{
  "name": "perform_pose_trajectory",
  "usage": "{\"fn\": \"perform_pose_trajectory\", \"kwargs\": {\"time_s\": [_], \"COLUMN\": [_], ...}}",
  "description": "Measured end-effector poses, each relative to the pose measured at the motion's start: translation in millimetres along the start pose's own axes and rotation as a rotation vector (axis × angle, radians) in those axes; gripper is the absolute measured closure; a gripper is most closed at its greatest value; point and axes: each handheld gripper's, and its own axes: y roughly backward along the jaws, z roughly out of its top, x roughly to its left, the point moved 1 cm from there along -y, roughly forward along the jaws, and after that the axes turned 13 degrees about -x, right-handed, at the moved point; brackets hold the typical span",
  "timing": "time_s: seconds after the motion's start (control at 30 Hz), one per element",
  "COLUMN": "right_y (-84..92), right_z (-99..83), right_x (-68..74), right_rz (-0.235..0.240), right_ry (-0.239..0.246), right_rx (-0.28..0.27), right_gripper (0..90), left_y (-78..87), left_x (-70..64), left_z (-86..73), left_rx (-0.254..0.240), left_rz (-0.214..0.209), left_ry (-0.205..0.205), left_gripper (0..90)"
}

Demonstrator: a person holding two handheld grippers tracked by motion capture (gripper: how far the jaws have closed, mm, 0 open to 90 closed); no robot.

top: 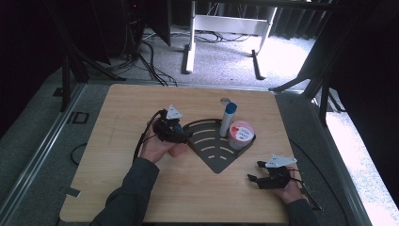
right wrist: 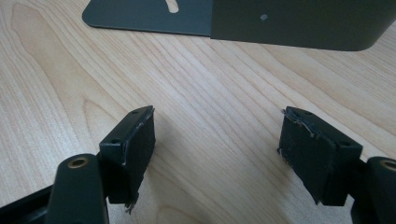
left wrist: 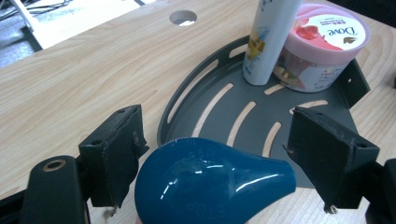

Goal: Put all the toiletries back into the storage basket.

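1. Your landmark is the dark slotted corner rack (top: 214, 150). It lies flat near the middle of the wooden table (top: 117, 141), with its pointed corner toward you.
2. On the far part of the rack a white bottle with a blue cap (top: 227, 120) stands upright. Just beside it, touching or almost touching, sits a pink Dove tub (top: 241, 133) against the rack's right wall.
3. Your left gripper (top: 181, 136) is at the left edge of the rack, and your left hand (top: 157, 147) rests on the table behind it.
4. In the left gripper view a blue rounded object (left wrist: 212, 186) lies between the two black jaws, its narrow end pointing to the right one. The jaws stand apart; the left one is at the object's side, but I cannot tell if they really press it, so I do not call it clamped.
5. That blue object is over the near edge of the rack (left wrist: 261, 116), well in front of the bottle (left wrist: 268, 42) and the tub (left wrist: 322, 42).
6. Your right gripper (top: 254, 180) is low over the table to the right of the rack's pointed corner, near but apart from it.
7. Its jaws are wide apart with nothing between them, only bare wood below, and the rack's wall (right wrist: 299, 23) is ahead.
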Motion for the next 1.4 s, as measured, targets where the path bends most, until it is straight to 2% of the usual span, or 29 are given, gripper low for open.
{"fn": "perform_pose_trajectory", "kwargs": {"time_s": [0.23,0.47,0.73,0.87,1.13,1.4], "right_y": [0.0,0.0,0.0,0.0,0.0,0.0], "right_z": [0.0,0.0,0.0,0.0,0.0,0.0], "right_x": [0.0,0.0,0.0,0.1,0.0,0.0], "right_rz": [0.000,0.000,0.000,0.000,0.000,0.000], "right_ry": [-0.001,-0.001,-0.001,-0.001,-0.001,-0.001], "right_rx": [0.000,0.000,0.000,0.000,0.000,0.000], "right_gripper": [26.5,26.5,26.5,26.5,26.5,26.5], "left_y": [0.2,3.1,2.0,2.3,7.7,8.8], "left_x": [3.7,5.6,7.6,10.9,12.2,13.4], "left_z": [-8.6,-9.6,-12.5,-17.0,-16.4,-16.8], "left_rx": [-0.001,-0.013,-0.006,-0.004,-0.042,-0.041], "left_rz": [0.002,0.006,0.009,0.004,0.000,-0.010], "left_ry": [0.008,-0.008,-0.004,0.012,0.016,0.014], "left_gripper": [20.8,29.2,32.9,37.8,47.3,51.6]}}
